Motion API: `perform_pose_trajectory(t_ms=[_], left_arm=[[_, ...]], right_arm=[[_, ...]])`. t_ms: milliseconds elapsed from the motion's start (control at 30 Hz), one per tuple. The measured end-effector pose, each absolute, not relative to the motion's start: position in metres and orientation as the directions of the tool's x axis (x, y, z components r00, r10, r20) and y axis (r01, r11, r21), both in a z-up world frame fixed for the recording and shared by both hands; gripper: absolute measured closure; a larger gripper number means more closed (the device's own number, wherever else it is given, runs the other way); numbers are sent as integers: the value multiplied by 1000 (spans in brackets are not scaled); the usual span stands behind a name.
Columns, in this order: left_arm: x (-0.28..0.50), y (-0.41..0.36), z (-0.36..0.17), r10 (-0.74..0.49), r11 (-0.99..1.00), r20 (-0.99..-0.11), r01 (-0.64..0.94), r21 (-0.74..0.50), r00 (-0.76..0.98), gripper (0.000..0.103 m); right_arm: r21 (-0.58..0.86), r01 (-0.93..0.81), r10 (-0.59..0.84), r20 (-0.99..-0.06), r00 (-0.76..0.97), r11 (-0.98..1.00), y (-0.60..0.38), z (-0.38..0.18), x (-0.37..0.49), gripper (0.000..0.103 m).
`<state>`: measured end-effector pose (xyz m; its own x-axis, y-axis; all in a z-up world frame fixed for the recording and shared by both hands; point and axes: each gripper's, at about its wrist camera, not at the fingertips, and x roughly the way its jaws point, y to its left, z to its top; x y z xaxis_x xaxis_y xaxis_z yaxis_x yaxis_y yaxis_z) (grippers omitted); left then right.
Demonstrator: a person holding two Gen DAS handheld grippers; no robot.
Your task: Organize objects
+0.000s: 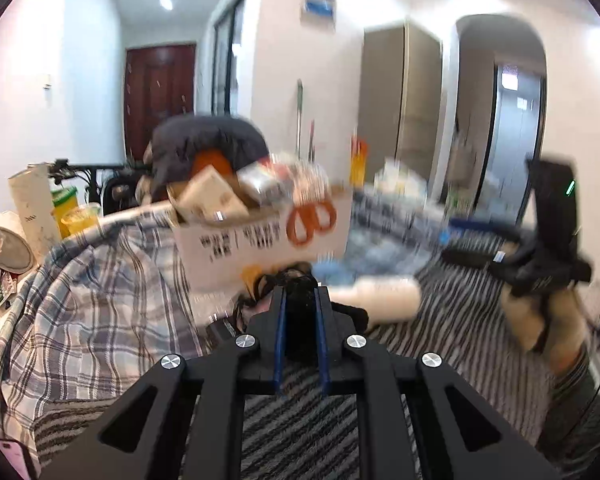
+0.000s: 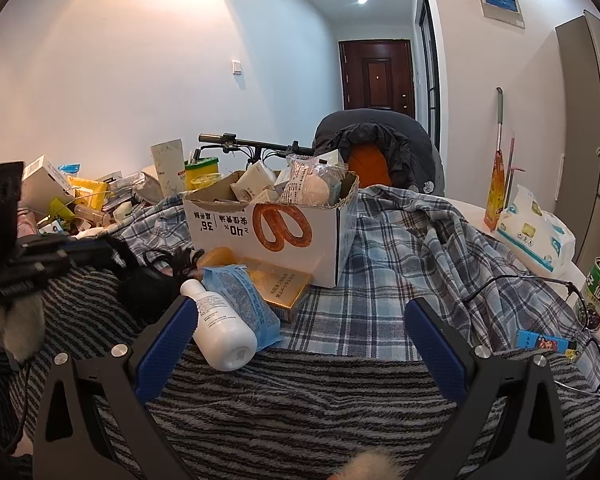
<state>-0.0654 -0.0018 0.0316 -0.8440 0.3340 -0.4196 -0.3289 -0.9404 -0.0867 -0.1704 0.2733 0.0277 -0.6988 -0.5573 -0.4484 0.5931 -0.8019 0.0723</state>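
The left gripper [image 1: 300,300] has clamped onto a black tangled thing [image 1: 296,280] — blur hides what it is — just in front of the cardboard box [image 2: 296,236]. Lift it clear of the striped blanket [image 2: 300,400], then drop it past the box rim. Rightward, the white bottle [image 2: 220,332] lies waiting; the right gripper [image 2: 300,348] gapes wide, empty — hold it steady.

Fuzzy striped blanket [image 2: 300,392], woven plaid cloth [image 2: 380,248], matt cardboard box [image 2: 340,240].

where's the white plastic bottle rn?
Right wrist view, lower left: white plastic bottle lies on its side on the striped blanket, against the blue pouch.
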Motion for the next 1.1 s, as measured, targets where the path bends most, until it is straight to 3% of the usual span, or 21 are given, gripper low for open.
perform_pose_trajectory(t_ms=[167,267,533,700,800,967,1033,1100], left_arm=[[-38,-22,48,359,-932,-239,-333,-144,-902,89],[-31,-31,54,344,-934,-184,-317,-163,-921,89],[-41,-42,53,218,-966,-243,-174,-189,-945,89],[-44,-38,49,193,-975,-273,-152,-164,-943,89],[-45,-38,47,194,-974,-274,-152,-166,-942,89],[-46,-36,45,199,-974,-282,-158,-163,-939,89],[-48,-34,45,203,-974,-287,-165,-153,-936,89],[-48,-32,45,204,-975,-288,-167,-148,-936,89]], right_arm=[[71,592,-554,-455,-697,-803,273,27,-171,0],[71,592,-554,-455,-697,-803,272,27,-171,0],[70,611,-570,-456,-683,-788,270,27,-170,0],[125,742,-698,-470,-540,-658,259,24,-172,0],[152,781,-719,-525,-456,-606,247,16,-178,2],[180,753,-664,-626,-409,-633,231,0,-198,20],[178,756,-640,-669,-377,-630,222,-8,-203,35],[201,767,-646,-687,-333,-609,216,-12,-208,57]])
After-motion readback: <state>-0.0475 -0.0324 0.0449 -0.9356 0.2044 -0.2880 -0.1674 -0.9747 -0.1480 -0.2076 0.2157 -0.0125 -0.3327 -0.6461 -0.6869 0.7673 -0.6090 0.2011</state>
